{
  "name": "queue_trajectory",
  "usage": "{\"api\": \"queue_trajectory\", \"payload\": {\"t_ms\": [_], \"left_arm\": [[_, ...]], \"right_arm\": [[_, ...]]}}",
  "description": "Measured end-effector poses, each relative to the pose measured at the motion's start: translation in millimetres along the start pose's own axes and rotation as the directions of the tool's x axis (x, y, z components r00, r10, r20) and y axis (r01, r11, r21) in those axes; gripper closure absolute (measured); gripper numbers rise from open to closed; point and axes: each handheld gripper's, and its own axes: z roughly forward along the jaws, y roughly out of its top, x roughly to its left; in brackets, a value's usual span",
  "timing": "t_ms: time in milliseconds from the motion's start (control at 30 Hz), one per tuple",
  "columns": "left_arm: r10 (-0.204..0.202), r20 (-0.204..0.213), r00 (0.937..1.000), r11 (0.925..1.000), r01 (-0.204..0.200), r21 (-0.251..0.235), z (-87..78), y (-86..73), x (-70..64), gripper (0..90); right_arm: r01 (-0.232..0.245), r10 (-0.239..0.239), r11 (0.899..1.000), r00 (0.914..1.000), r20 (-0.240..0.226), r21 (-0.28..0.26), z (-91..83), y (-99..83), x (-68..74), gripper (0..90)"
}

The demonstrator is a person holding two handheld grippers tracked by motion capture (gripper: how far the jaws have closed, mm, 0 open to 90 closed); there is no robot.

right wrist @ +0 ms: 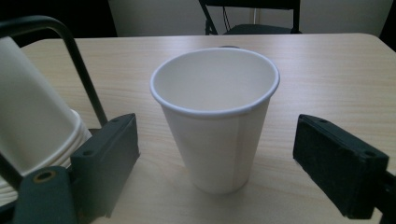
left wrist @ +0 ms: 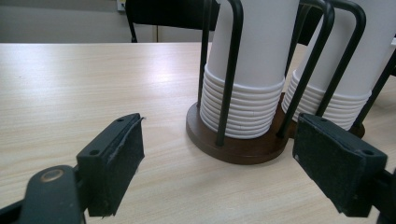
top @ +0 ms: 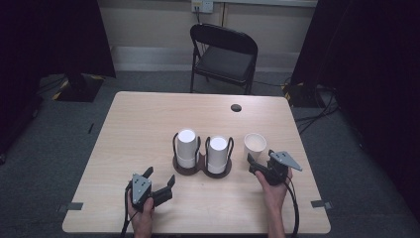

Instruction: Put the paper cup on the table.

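— Where are your two grippers?

— Your left gripper (top: 159,185) sits low over the near left part of the pale wooden table (top: 138,124), its black padded jaws spread wide with nothing between them. Your right gripper (top: 258,167) is at the near right, jaws also spread.

— And what lies ahead of each?

— Ahead of your left one stands the dark brown double-base holder with black wire loops (left wrist: 236,147), carrying two stacks of upside-down white paper cups (left wrist: 252,65). Your right one faces a single white paper cup (right wrist: 217,116), upright and mouth-up on the table just right of the holder; it stands between your jaws' line but apart from both pads.

— Anything farther off?

— A black folding chair (top: 224,54) beyond the far edge.
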Motion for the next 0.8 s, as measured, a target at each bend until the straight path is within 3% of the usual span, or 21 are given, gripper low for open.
{"api": "queue_trajectory", "payload": {"t_ms": [100,267,400,533,800], "left_arm": [[0.001,-0.002,1.0,1.0,-0.001,0.001,-0.2,0.0,0.4,16.3],[0.006,-0.004,1.0,1.0,-0.006,-0.007,-0.8,-0.3,-0.6,16.3],[0.008,-0.01,0.9999,0.9999,-0.008,-0.009,-1.1,-0.5,-1.0,16.3],[0.014,-0.016,0.9998,0.9998,-0.015,-0.012,-1.5,-0.6,-1.7,16.1],[0.014,-0.032,0.9994,0.9998,-0.014,-0.013,-1.7,-0.7,-2.2,15.6]], "right_arm": [[0.009,-0.009,0.999,0.9999,-0.011,-0.042,-9.3,0.6,7.1,13.4],[0.007,-0.009,0.998,0.9995,-0.029,-0.067,-18.0,-1.7,16.8,13.3],[0.009,-0.011,0.998,0.9996,-0.026,-0.07,-21.8,-3.6,24.3,13.4],[0.013,-0.015,0.994,0.9997,-0.018,-0.107,-28.2,-7.6,36.5,13.4],[0.046,-0.051,0.992,0.998,-0.037,-0.113,-34.4,-17.8,55.9,13.4]]}}
